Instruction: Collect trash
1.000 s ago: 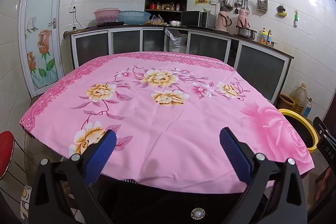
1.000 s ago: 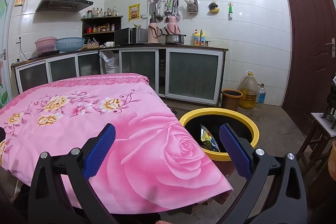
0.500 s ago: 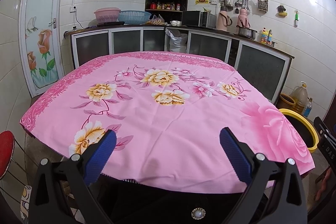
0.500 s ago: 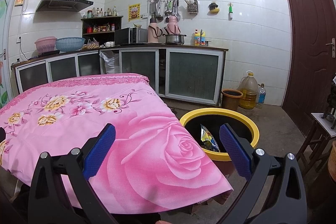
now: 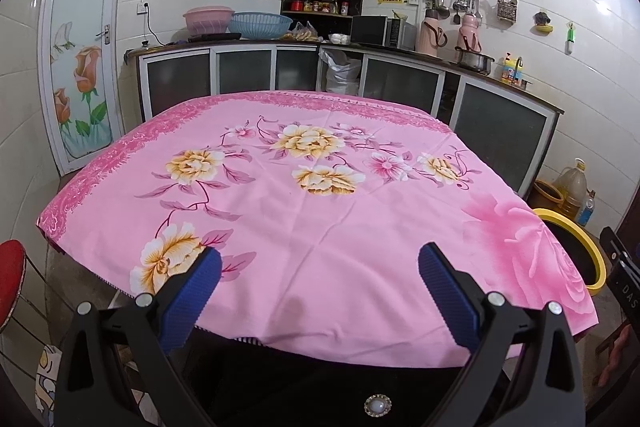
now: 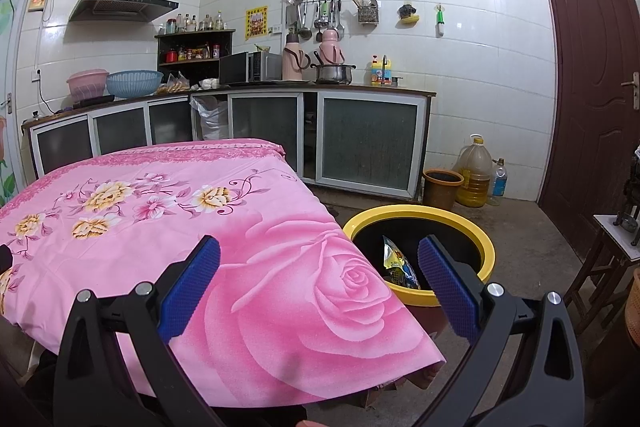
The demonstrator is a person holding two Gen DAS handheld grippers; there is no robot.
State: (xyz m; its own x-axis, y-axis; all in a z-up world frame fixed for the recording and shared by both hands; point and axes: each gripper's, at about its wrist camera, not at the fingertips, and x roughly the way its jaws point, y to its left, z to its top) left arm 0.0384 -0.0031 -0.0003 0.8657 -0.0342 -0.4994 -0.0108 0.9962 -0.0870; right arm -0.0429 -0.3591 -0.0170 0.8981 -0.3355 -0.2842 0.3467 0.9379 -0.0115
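Observation:
A yellow-rimmed black bin (image 6: 484, 241) stands on the floor at the table's right corner; its rim also shows in the left wrist view (image 5: 576, 227). A colourful snack wrapper (image 6: 396, 261) lies inside it. My left gripper (image 5: 320, 273) is open and empty, held over the near edge of the pink flowered tablecloth (image 5: 312, 195). My right gripper (image 6: 320, 269) is open and empty, held over the table's right corner (image 6: 280, 267), near the bin. No trash shows on the cloth.
Kitchen cabinets (image 6: 368, 143) line the far wall. A brown pot (image 6: 442, 187), an oil jug (image 6: 476, 171) and a bottle (image 6: 498, 183) stand on the floor behind the bin. A red stool (image 5: 10, 279) is at the left, a small table (image 6: 616, 239) and a brown door (image 6: 592, 67) at the right.

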